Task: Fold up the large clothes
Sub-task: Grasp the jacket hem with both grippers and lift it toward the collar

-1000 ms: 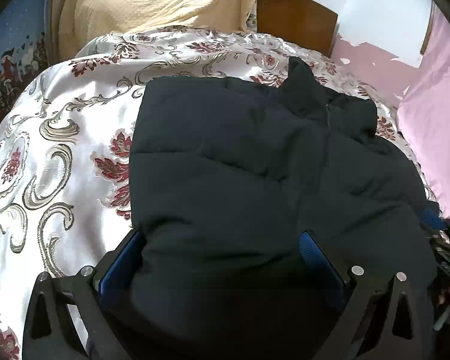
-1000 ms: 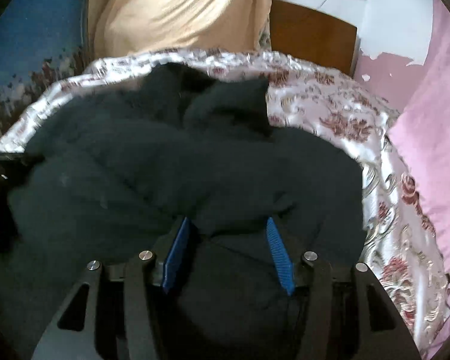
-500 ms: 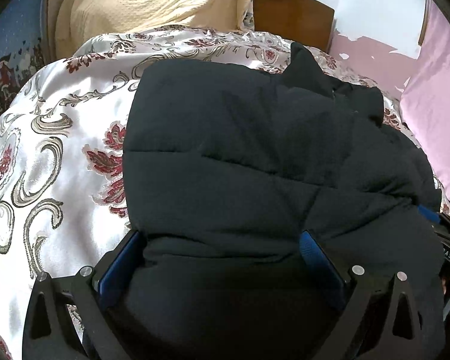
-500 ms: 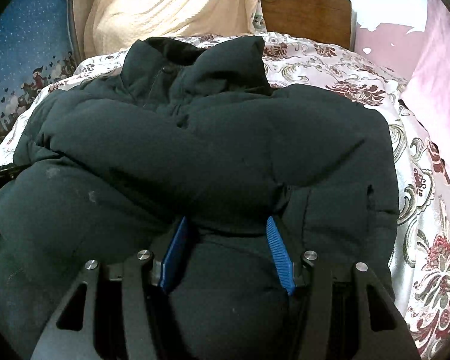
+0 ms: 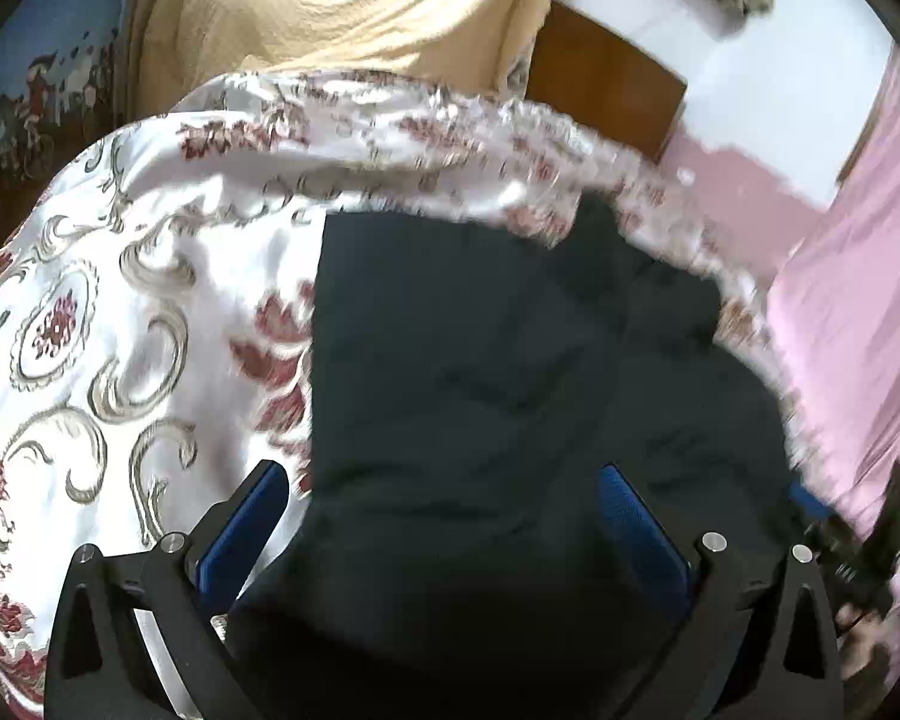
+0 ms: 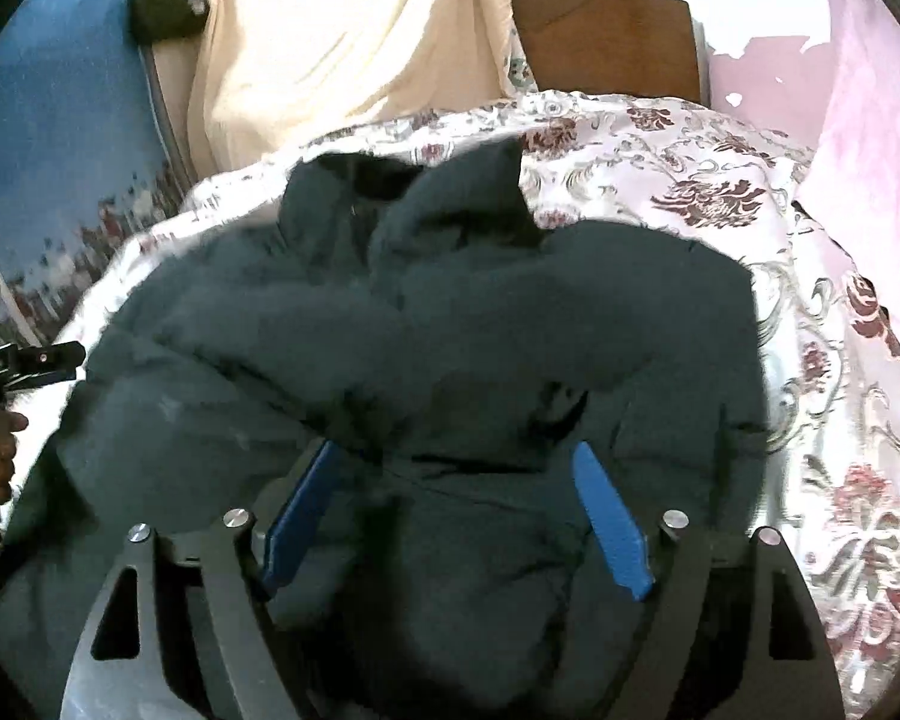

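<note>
A dark puffer jacket [image 5: 510, 372] lies folded on a bed with a white floral cover [image 5: 120, 312]. In the right wrist view the jacket [image 6: 450, 348] shows its collar at the far end and a sleeve folded across its body. My left gripper [image 5: 444, 492] stands wide open over the jacket's near edge, blue pads [image 5: 642, 534] on either side of the fabric. My right gripper [image 6: 456, 480] is open with its blue pads [image 6: 606, 516] around a bunched fold of the jacket near the hem.
A cream cloth [image 6: 342, 42] hangs behind the bed beside a wooden headboard [image 6: 606, 36]. A pink curtain [image 5: 858, 276] hangs on the right. A blue patterned panel [image 6: 48, 138] is on the left. The other gripper shows at the left edge of the right wrist view [image 6: 24, 360].
Both grippers have pulled back and up from the jacket. The right jaws have opened wider. The left view is blurred from motion and shows more bed cover.
</note>
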Motion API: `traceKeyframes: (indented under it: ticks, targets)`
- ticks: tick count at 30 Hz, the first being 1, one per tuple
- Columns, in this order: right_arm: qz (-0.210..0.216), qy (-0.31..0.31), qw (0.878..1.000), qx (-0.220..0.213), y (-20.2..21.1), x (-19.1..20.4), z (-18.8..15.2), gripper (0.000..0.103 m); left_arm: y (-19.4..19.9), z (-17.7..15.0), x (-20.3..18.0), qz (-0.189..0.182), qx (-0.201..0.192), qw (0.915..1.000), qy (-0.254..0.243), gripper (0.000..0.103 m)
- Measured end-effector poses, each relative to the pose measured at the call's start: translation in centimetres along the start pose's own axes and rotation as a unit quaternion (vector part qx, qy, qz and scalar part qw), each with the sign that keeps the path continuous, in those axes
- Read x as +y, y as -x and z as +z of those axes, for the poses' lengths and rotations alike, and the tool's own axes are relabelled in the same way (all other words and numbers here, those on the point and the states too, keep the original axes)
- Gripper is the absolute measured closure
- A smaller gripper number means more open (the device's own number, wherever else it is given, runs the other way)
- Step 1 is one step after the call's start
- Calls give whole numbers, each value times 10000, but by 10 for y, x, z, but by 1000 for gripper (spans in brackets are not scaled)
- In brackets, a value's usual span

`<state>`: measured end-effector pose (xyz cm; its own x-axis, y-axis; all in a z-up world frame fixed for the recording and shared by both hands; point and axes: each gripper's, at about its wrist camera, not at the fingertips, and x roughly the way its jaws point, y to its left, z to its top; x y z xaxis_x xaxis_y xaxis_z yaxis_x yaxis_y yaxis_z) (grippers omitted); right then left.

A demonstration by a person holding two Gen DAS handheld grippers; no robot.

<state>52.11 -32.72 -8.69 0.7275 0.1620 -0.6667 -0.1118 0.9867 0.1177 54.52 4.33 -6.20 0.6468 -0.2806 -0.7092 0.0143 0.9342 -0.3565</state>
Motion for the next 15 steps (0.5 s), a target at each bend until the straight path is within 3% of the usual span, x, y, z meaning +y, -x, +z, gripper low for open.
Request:
traceKeyframes:
  ticks: [4,5,9,15]
  targets:
    - [58,-171,9998,-43,21,-7,31,13,1,38,-19,-621,-111,9980,-11,0]
    - [62,-276,9996,-21,23,-10,43,9,-6,52,-28,-643,-70,9979,-59,0]
    - [-22,-812,9966,102,6,-25,93,8,-49,103,-61,-522,324,9977,-303,0]
    - [-213,-1506,9882,204,-68,-34,152,9,-118,158,-101,-480,457,9971,-369,0]
